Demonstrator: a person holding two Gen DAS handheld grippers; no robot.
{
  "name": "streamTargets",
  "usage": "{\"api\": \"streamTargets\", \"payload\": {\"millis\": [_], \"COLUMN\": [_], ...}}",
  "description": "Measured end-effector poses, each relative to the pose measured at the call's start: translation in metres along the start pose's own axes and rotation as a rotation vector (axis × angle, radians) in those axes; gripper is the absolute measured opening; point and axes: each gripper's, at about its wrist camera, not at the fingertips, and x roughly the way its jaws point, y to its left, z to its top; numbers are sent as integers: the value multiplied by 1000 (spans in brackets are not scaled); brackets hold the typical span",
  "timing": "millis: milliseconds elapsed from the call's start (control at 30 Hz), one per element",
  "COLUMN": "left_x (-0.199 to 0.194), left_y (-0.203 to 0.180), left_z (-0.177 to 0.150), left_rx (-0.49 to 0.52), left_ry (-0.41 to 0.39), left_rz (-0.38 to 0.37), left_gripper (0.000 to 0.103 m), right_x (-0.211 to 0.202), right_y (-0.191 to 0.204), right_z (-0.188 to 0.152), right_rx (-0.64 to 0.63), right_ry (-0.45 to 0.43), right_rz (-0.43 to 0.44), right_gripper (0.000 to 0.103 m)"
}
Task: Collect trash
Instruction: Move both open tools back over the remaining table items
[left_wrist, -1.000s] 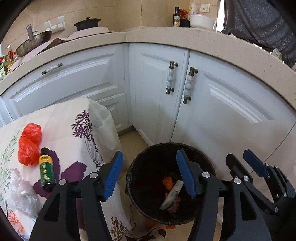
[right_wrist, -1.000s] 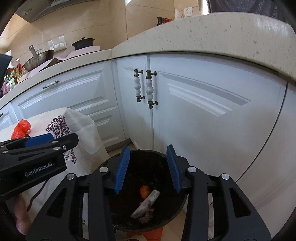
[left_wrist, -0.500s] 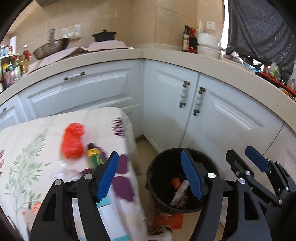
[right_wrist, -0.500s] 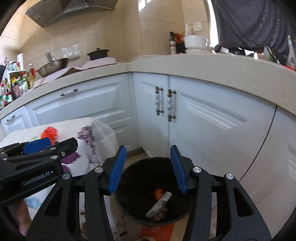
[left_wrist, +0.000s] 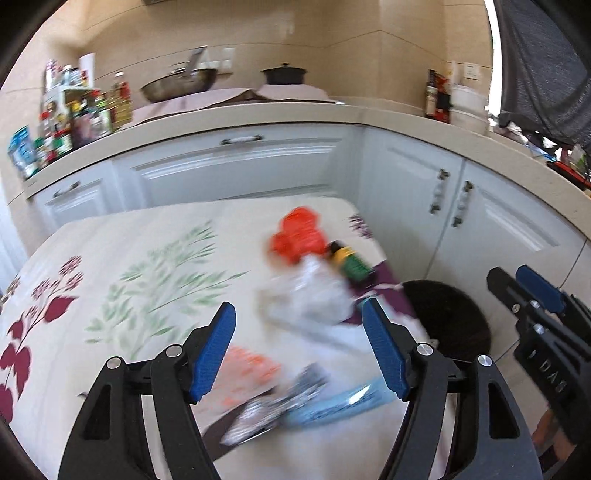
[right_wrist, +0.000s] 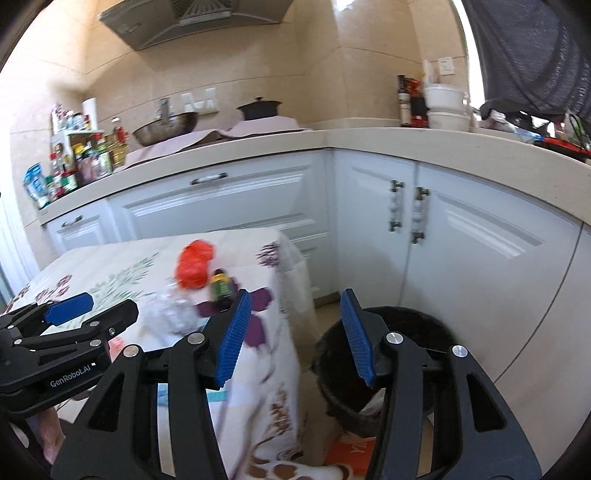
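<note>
- The left gripper (left_wrist: 299, 354) had its jaws apart with nothing between them; they had just been opening wider.
- The right gripper (right_wrist: 291, 334) likewise had its jaws apart and empty, also after opening further; its gap was the narrower of the two.
- The remaining trash lay on the cloth-covered surface (left_wrist: 122, 258), gathered towards its right edge: a red plastic bag (left_wrist: 297, 236) farthest, a small green bottle (left_wrist: 349, 260) just right of it, and a crumpled clear wrapper (left_wrist: 310, 291) nearer.
- Closer still lay flat wrappers, one pale blue (left_wrist: 340, 404); motion blur hid their detail.
- The black bin (right_wrist: 388, 354) stood on the floor right of the surface, below the right gripper.
- Judgement: the clear wrapper lay straight ahead of the left jaws, slightly right of their centre line, so the left hand was the nearer.
- The bottle's long axis ran from far-left to near-right, oblique to the left jaws; a grip there would call for a wrist roll.
- The right gripper sat nearer the bin than the trash.
</note>
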Motion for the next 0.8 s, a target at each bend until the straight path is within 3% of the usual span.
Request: {"api": "streamTargets", "payload": {"millis": [367,800], "left_x": [-13,-15], "left_y": [59,74], "left_z": [-33,-46], "left_rx": [-69,-85], "left_ry": [40,58], "left_rz": [55,21], "left_gripper": [69,69], "right_x": [-9,-10], "right_y": [61,86], "right_z": [-14,-19], "right_rx": [-88,-130], "right_ry": [44,74], "right_rz": [77,97], "right_gripper": [49,49]}}
